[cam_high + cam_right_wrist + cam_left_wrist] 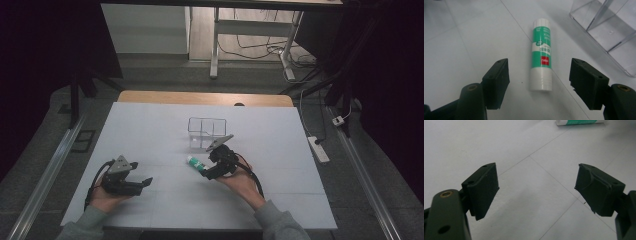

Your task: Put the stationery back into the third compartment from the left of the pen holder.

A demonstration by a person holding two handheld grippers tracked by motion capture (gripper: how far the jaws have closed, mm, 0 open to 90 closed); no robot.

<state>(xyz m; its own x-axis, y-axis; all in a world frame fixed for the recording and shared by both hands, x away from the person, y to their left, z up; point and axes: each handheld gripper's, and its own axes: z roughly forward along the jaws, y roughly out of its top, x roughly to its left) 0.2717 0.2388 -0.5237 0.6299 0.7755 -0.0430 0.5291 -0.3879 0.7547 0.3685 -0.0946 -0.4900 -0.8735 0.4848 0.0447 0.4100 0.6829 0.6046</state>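
Right claw (539, 82) is spread wide around the glue stick (541, 53), lying flat mid-surface (150, 125) just short of the clear organizer (609, 30), lined up for pinching. Left claw (536, 187) idles open near the surface's front-left corner.

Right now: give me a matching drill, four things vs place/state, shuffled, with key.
1. glue stick
2. clear divided box
3. left gripper
4. right gripper

A. open above bare white sheet
B. upright, empty, mid-table
C. lying flat on the table
D. open, jaws either side of the stick, not touching it

Pairs: 1-C, 2-B, 3-A, 4-D
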